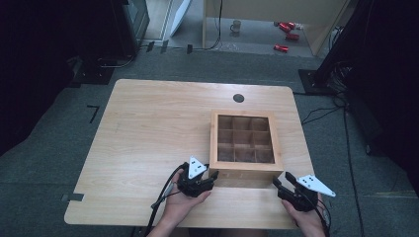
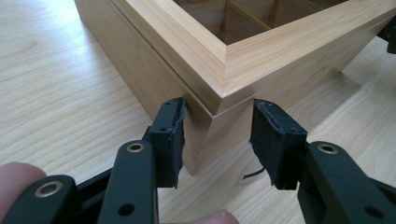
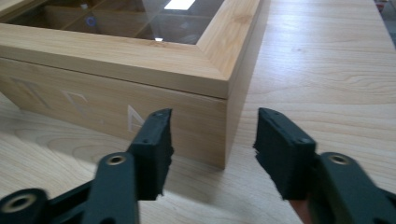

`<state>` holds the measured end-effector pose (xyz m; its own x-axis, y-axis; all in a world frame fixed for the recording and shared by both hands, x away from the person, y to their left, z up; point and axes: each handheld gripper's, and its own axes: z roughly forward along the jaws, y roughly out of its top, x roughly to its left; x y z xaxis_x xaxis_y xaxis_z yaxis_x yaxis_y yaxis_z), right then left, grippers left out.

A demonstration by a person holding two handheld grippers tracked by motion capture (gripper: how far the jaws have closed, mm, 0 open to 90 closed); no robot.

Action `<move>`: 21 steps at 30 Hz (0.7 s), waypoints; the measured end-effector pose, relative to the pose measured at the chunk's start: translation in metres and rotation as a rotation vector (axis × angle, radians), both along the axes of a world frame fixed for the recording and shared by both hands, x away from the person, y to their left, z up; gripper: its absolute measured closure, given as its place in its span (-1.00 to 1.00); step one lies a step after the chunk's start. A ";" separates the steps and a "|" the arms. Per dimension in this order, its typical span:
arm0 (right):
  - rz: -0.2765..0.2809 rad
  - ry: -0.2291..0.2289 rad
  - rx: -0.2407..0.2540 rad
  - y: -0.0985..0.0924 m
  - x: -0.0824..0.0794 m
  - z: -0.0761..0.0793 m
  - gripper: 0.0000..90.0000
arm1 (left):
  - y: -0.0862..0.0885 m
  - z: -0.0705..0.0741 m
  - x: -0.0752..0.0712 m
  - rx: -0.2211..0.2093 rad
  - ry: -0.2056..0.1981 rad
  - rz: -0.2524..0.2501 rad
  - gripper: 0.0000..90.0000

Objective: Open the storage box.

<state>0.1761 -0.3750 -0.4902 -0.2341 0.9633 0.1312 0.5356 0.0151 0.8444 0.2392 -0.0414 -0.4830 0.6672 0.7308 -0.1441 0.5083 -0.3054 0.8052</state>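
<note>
A wooden box (image 1: 246, 168) with a glass lid and a grid of compartments stands right of the table's middle. My left gripper (image 1: 211, 176) is at its near left corner. In the left gripper view the two pads sit on either side of that corner of the box (image 2: 243, 51), against its two faces, so the left gripper (image 2: 217, 140) is shut on it. My right gripper (image 1: 280, 180) is by the near right corner. In the right gripper view its jaws (image 3: 212, 140) stand apart just short of the box (image 3: 140, 60), with nothing pressed between them.
The light wooden table (image 1: 148, 148) has a round dark hole (image 1: 238, 98) behind the box. Its front edge runs just under both hands. On the floor beyond are a mug (image 1: 236, 25), red items (image 1: 286, 29) and dark equipment with cables at both sides.
</note>
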 end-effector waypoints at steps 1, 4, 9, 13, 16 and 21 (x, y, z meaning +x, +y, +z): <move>0.006 -0.002 0.012 0.000 0.000 -0.001 0.18 | 0.000 0.000 0.000 -0.003 0.005 -0.002 0.23; 0.015 -0.006 0.023 0.000 0.001 -0.001 0.26 | 0.004 0.000 0.003 -0.028 0.025 -0.014 0.24; 0.024 -0.021 0.032 0.002 0.003 -0.002 0.34 | 0.008 0.003 0.006 -0.061 0.041 -0.028 0.29; 0.017 -0.024 0.033 0.002 0.004 -0.002 0.35 | 0.009 0.003 0.007 -0.056 0.038 -0.038 0.30; 0.016 -0.027 0.042 0.002 0.004 -0.002 0.35 | 0.010 0.004 0.007 -0.058 0.037 -0.043 0.33; 0.017 -0.033 0.046 0.002 0.003 -0.001 0.35 | 0.010 0.004 0.007 -0.053 0.033 -0.046 0.33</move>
